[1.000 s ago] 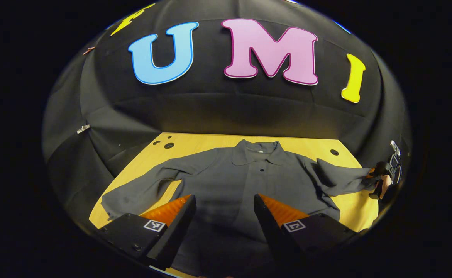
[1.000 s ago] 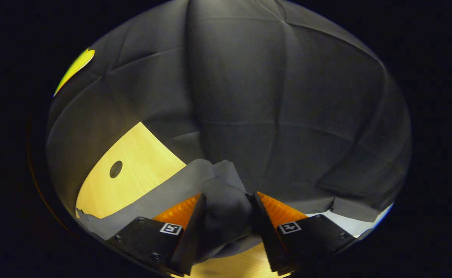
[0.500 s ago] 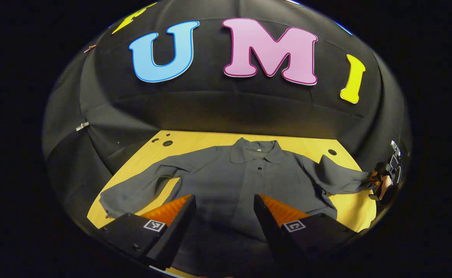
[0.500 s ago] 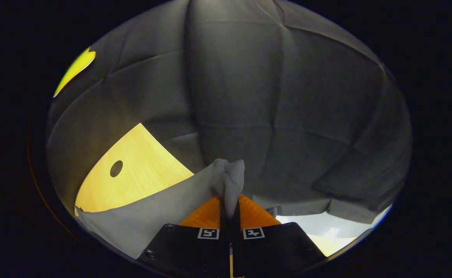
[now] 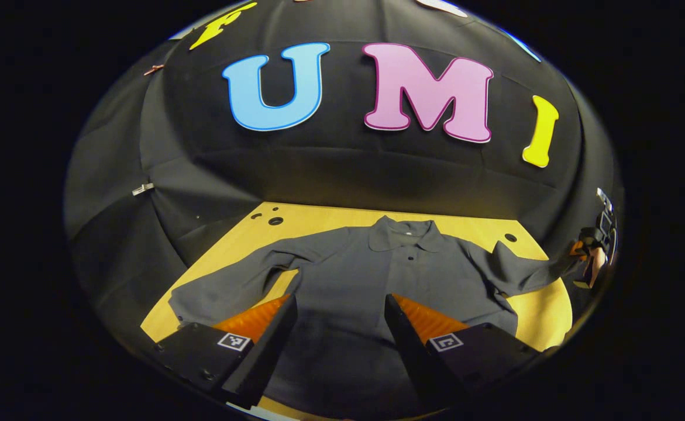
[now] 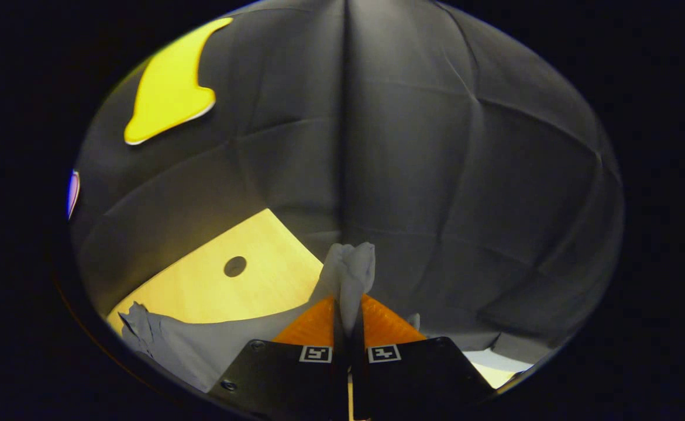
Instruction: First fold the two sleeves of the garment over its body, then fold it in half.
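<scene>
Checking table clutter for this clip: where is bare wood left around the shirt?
Bare table runs behind the collar, in a wedge between the flat sleeve and the body, and under the lifted sleeve. The shirt covers the middle.

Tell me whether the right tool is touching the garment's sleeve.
Touching. In the right gripper view the right tool is shut on the sleeve, with the bunched cuff sticking up from between both fingers.
</scene>
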